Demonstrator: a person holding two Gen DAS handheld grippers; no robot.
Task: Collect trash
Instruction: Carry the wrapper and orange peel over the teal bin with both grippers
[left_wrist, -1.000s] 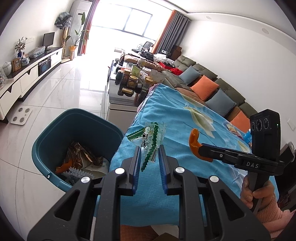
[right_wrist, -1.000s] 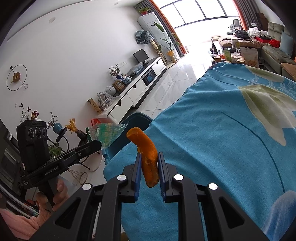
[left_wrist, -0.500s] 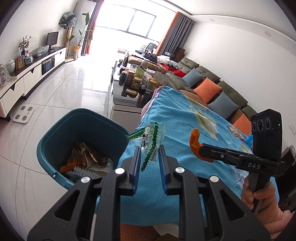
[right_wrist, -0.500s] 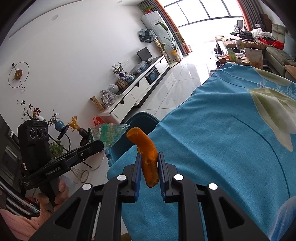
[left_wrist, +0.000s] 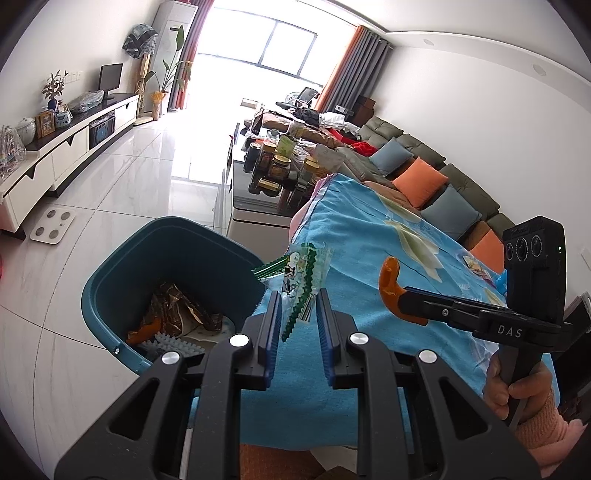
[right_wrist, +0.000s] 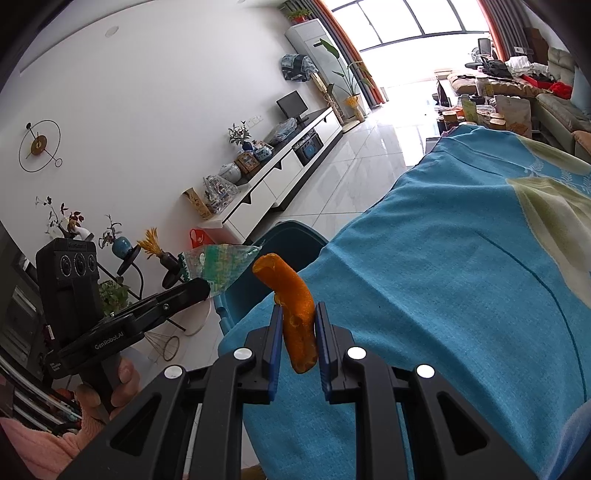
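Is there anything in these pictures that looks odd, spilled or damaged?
Nothing stands out. The left gripper holds a clear wrapper and the right gripper an orange peel, both over the blue cloth near the teal bin, which stands upright with trash inside.

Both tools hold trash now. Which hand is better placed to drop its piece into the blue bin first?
Left. The left tool holds the wrapper close beside the blue bin. The right tool with the orange peel is over the cloth.
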